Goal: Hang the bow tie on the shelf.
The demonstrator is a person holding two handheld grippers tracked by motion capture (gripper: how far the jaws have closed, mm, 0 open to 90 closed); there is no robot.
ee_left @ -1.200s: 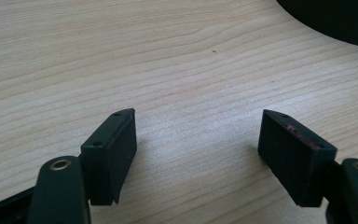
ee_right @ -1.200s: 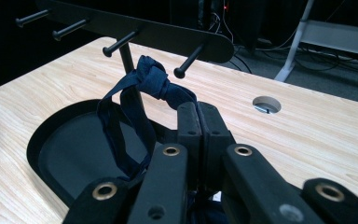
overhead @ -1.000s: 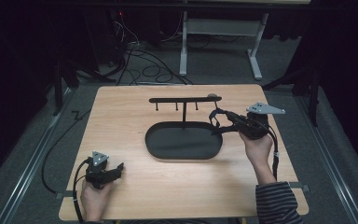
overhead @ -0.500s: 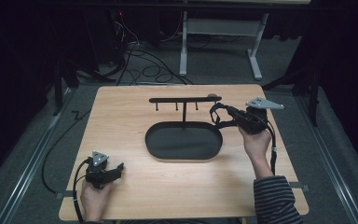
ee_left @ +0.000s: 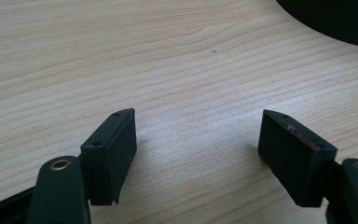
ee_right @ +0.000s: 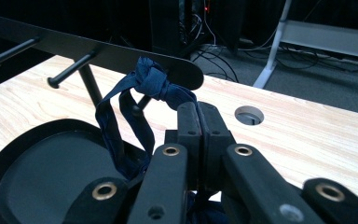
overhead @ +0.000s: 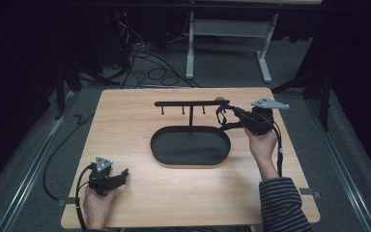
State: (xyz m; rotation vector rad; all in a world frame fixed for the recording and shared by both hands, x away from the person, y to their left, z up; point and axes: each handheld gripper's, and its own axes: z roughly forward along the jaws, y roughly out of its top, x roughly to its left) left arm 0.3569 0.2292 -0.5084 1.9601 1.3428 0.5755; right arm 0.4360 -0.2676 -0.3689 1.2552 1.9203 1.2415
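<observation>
the task's thing is a dark blue cloth band, a strip of soft fabric tied into a loop with a bulky, wrinkled knot at its top. in the right gripper view the knot sits just in front of the rounded end of the rack's flat black bar, close against it, while the two strands of the loop hang down beside the rack's thin upright post and run back between the jaws. the right gripper has its jaws pressed flat together on the cloth, pinching it just below the knot. in the high view the band hangs at the right end of the bar, over the right rim of the tray.

the rack is a black t-shaped stand with short pegs under its crossbar, standing in a black oval tray near the middle of the table.

the left gripper rests low at the near left corner of the table, well apart from the tray; in the left gripper view its jaws are spread wide with bare wood between them.

the table is pale wood with a clear grain, and has a round cable hole near its far right. around it the room is dark, with grey carpet, loose black cables on the floor and the white legs of another desk behind
</observation>
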